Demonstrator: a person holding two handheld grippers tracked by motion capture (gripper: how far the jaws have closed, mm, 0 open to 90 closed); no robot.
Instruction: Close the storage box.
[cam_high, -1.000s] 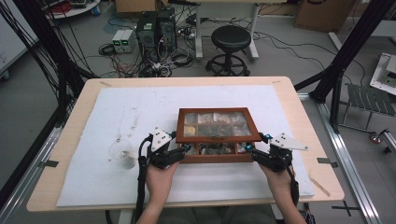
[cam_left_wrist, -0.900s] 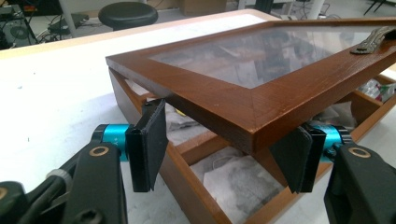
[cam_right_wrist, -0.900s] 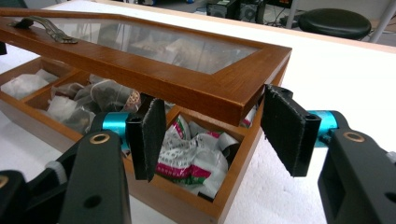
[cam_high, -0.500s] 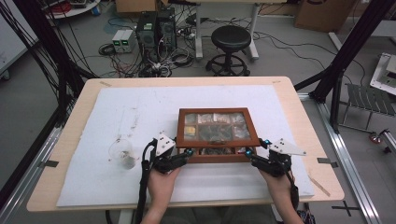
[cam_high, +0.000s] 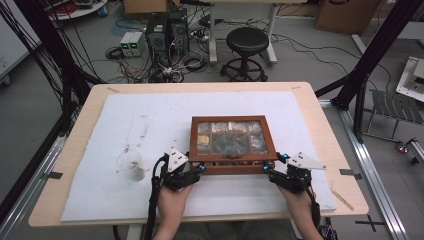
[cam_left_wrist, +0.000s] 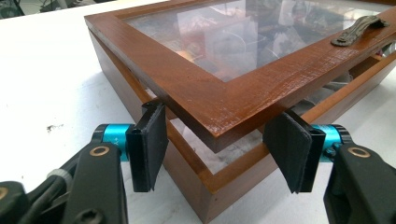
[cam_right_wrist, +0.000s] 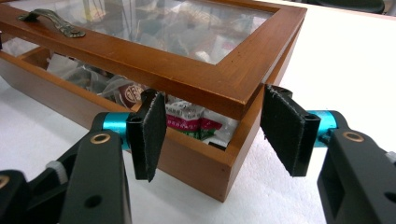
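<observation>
A brown wooden box with a glass lid is being kept near the middle of the white-covered desk; the lid is being propped slightly ajar. Each near lid corner is being straddled by a half-open claw, left claw and right claw, nothing gripped. A clear bag is lying left.

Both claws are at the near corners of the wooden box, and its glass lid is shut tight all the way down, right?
Not quite. The glass lid is lifted at the near edge: both gripper views show a gap between it and the wooden box, with packets visible inside. The rest holds: the left claw and right claw sit at its near corners.
</observation>
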